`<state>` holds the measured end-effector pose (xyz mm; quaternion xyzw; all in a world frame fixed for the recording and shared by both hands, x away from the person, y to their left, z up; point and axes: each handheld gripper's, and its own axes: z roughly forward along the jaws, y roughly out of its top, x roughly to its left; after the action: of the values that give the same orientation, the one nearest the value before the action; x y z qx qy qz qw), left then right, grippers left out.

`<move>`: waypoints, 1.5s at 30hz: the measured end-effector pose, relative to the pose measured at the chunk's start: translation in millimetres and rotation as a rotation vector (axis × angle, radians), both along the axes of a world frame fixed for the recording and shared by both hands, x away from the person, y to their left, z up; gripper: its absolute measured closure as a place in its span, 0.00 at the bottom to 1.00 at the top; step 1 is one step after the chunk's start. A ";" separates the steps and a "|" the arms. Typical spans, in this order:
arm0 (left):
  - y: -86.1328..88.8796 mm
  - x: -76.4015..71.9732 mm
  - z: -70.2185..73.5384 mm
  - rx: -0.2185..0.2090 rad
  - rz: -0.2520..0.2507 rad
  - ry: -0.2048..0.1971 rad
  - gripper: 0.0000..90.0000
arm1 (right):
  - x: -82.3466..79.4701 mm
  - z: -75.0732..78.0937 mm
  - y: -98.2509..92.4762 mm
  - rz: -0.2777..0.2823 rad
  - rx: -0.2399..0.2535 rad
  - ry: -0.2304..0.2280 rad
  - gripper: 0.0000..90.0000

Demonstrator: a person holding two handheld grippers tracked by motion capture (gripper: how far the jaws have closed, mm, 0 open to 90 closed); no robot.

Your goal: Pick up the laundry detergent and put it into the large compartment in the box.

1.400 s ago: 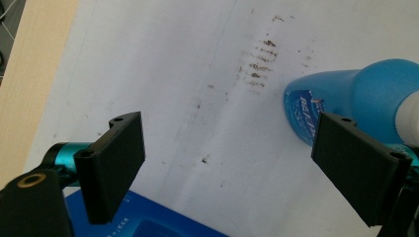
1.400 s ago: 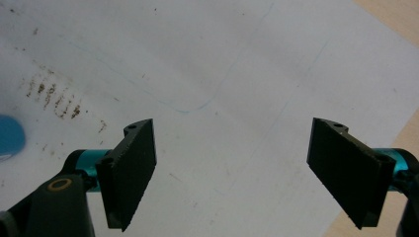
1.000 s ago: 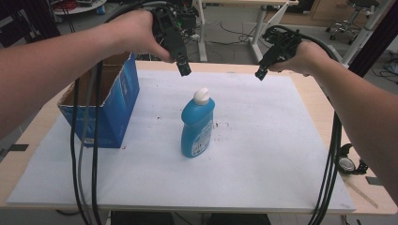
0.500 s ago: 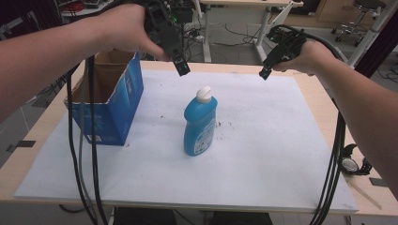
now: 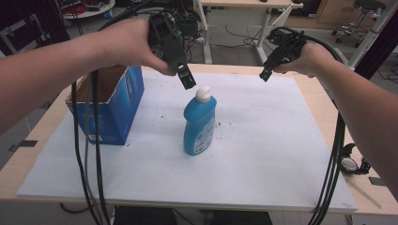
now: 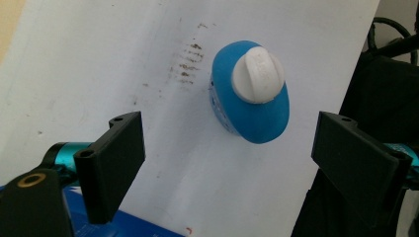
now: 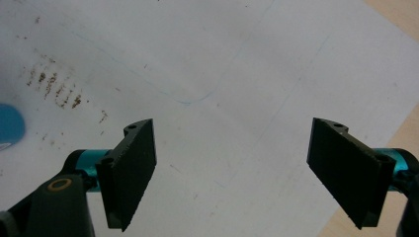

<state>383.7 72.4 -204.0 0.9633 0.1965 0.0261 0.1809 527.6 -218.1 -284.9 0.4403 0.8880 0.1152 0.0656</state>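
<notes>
The blue cardboard box stands open-topped to the left of the blue bottle, well apart from it, on the white sheet that covers the tabletop; its place relative to the bottle matches the earlier pictures. The bottle itself stands upright near the middle of the sheet, white cap on, untouched, and it has not shifted. What has changed is the left gripper: half a second ago it hung up and to the left of the cap, and now it has come closer, its tip just above and left of the cap; its own view looks straight down on the bottle with the jaws spread wide on either side, nothing between them. That reads as a lining-up for a grasp from above, not yet a descent. The right gripper stays up and to the right of the bottle, well apart; in its own view the jaws stand wide open over bare sheet, so it seems to be waiting.
</notes>
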 end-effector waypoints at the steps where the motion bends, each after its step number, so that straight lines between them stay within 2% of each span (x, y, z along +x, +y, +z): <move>1: -1.4 -0.8 -1.1 0.000 0.000 0.001 0.15 | -0.2 0.0 0.1 0.000 0.002 0.001 0.20; 23: -29.2 -11.2 -39.6 0.007 0.020 0.041 0.15 | -1.1 -1.3 -0.1 -0.003 0.002 0.002 0.20; 45: -39.2 -10.3 -71.0 0.042 0.071 0.035 0.15 | -1.4 -5.2 1.3 0.006 0.010 0.007 0.20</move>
<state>373.4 33.2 -275.0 0.9596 0.2331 0.0200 0.1562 526.2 -216.8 -290.1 0.4385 0.8889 0.1184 0.0601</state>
